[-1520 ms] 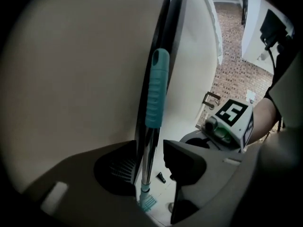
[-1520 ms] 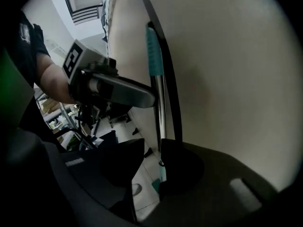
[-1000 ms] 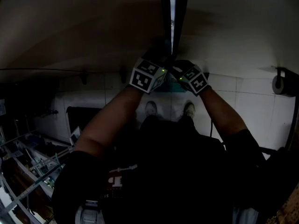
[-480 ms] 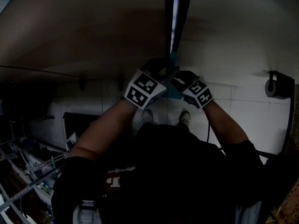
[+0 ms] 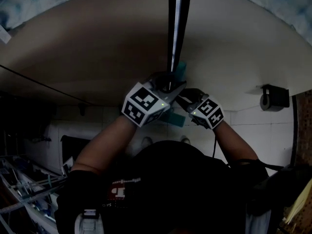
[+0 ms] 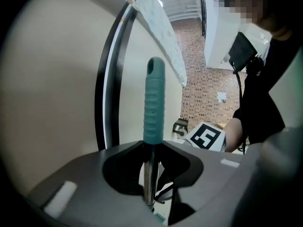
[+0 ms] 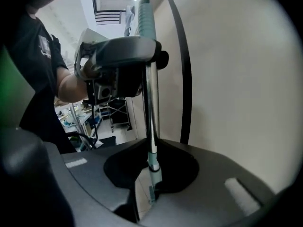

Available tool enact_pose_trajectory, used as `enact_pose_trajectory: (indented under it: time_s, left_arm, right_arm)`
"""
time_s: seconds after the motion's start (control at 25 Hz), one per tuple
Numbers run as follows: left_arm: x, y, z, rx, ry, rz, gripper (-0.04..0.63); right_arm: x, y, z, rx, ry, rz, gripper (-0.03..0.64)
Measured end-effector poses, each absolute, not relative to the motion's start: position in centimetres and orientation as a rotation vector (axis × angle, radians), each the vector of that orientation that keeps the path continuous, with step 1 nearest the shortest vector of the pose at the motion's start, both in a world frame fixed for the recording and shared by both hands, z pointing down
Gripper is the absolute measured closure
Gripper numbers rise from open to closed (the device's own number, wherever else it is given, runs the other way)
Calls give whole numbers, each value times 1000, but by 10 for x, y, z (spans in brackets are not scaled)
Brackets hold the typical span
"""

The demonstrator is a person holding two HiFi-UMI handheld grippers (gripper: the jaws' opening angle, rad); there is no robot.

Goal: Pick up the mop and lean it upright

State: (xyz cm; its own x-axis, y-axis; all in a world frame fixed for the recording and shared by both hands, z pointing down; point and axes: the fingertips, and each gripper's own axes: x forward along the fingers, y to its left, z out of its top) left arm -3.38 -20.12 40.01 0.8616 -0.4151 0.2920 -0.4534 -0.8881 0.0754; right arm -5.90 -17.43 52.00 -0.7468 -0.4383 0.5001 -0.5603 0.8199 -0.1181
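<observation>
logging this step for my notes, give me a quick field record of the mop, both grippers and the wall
mop: handle upright in front of the wall, head out of view
teal grip: top of handle, just above the left gripper
left gripper: shut on the metal shaft under the teal grip
right gripper: lower on the shaft, jaws just been closing on it
wall: plain beige, black strip running up it
leaning: cannot tell if handle touches wall
</observation>
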Motion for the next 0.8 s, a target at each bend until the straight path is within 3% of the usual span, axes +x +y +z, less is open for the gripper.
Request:
enact_pose_trajectory:
  time_s: [0.6,0.8]
  left_arm:
    - [-44,-188,276,3016,-671,187,494]
    - [-45,-188,252,3041,-684,176,494]
  right_arm:
    - [-68,-163,400,737,-2624,97,569]
    - [-71,-164,364,731,-2672,27,606]
